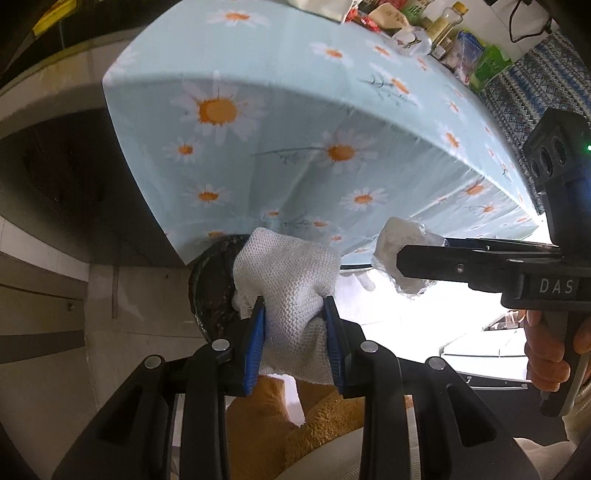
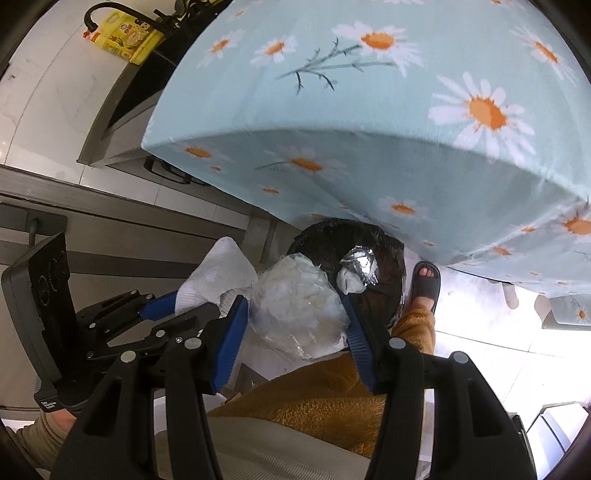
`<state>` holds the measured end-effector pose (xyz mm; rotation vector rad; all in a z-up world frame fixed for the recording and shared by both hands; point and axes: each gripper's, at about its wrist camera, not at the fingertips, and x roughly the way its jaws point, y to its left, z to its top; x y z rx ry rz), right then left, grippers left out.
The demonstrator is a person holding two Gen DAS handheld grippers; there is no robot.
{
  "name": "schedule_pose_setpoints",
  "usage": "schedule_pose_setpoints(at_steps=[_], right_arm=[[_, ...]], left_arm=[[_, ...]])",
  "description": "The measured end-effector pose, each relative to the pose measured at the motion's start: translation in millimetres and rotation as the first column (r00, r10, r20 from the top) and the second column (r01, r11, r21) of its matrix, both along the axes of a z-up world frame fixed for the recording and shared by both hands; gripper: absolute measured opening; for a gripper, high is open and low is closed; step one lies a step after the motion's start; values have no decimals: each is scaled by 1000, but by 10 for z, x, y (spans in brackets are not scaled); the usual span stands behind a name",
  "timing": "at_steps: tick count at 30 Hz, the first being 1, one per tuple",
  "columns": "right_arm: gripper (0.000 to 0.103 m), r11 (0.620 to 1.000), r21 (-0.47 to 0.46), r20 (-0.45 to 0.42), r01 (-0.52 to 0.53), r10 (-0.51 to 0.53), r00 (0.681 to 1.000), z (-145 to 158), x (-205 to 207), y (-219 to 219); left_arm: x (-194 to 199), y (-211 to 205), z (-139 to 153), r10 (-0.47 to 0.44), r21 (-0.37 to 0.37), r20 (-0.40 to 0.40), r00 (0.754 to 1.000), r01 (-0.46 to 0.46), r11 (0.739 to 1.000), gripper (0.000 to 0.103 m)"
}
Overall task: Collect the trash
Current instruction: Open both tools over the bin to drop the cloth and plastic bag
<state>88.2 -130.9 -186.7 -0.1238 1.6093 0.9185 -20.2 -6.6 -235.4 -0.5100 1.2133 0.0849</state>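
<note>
The trash consists of 2 held items. Item 1 is a wad of white waffle-textured cloth or paper towel [image 1: 291, 295], clamped between the blue pads of the left gripper [image 1: 295, 317]; the jaws are pressed together on it, and the wad bulges out above the fingertips. Item 2 is a crumpled clear plastic bag [image 2: 299, 306] with pale contents, clamped between the blue pads of the right gripper [image 2: 295, 306]; the jaws stand slightly apart, bearing on both sides of the bag.

Both items are positioned near a round black trash bin [image 2: 388, 258] on the floor. In the right wrist view, the plastic bag overlaps the near rim of the bin. The bin is lined with a dark bag and holds a crumpled silver foil wrapper [image 2: 360, 267] with white material at one end. In the left wrist view, the white wad covers part of the bin rim.

The bin stands just beside the hanging edge of a light blue daisy-print tablecloth [image 2: 369, 177], partly under it. A foot in a grey slide sandal [image 2: 424, 286] stands just beside the bin. The person's mustard fleece trouser leg [image 2: 332, 398] fills the area below the grippers. Bottles and packets [image 1: 443, 33] stand at the far edge of the table.
</note>
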Motion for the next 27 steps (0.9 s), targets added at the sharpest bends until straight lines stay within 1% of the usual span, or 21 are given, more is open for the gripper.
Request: schedule_pose_setpoints(at_steps=[5,8,9,10,11,12,14,18,27], right_arm=[[54,1000,-14,-13,4,-4,1000,-54,-5,-5],[55,1000,-17,-27,23,-23,999,-75,38,-26],[62,999,-18,-31,28,-29,999,-75,51,-33],[65,999,-16,-39,37,-38,999,-76,68,-42],[66,999,-11,-45,45,-46,998,-70,83,-48],[67,999,-12,-47,50,-51,998,-59,90,-39],[68,998,-12,-43,59,-59,997,-41,116,-57],[68,997,-11,-40,76,-76,996,-18,155,-80],[68,996,-12,-26,87,-87,996,18,160,-81]], left_arm=[[22,11,-69,5,-15,-22,1000,-6,1000,29],[56,1,-121,-5,-24,-44,999,4,1000,32],[65,-1,-131,-8,-30,-47,999,7,1000,39],[68,-3,-134,-6,-29,-48,999,5,1000,44],[74,5,-135,-2,-32,-47,999,1,999,50],[76,6,-136,-3,-35,-48,999,1,999,52],[87,27,-142,2,-23,-56,998,-4,1000,52],[95,84,-161,19,-21,-63,998,-20,1000,52],[72,132,-102,27,-15,-48,998,-28,999,52]])
